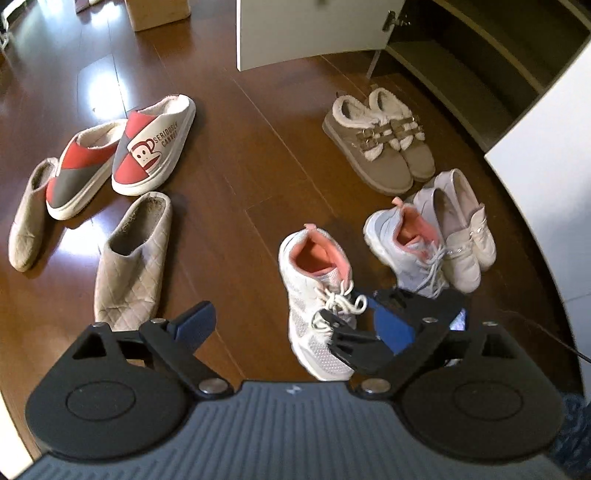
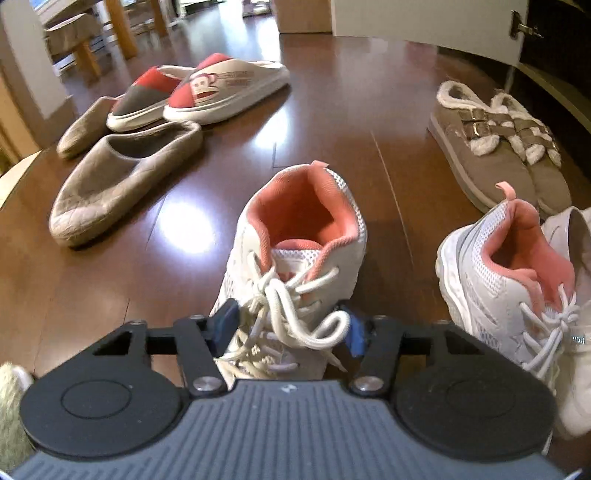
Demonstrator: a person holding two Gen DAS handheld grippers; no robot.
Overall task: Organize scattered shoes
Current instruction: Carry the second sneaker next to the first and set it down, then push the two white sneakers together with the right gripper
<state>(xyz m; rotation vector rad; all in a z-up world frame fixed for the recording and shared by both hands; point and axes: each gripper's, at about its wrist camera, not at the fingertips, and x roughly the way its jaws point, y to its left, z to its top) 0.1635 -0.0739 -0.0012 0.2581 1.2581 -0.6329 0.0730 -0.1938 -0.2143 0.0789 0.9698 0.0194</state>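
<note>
A white sneaker with pink lining stands on the wooden floor, heel away from me. My right gripper is shut on it, its blue pads pressing the sides at the laces. The matching sneaker stands just to its right. In the left wrist view my left gripper hangs open high above the floor, nothing between its fingers. Below it are the gripped sneaker and the right gripper.
Tan fur-lined shoes and cream loafers sit paired near the open shoe cabinet. Red-and-white slippers and beige quilted slippers lie scattered at left. A cardboard box and the cabinet door stand behind.
</note>
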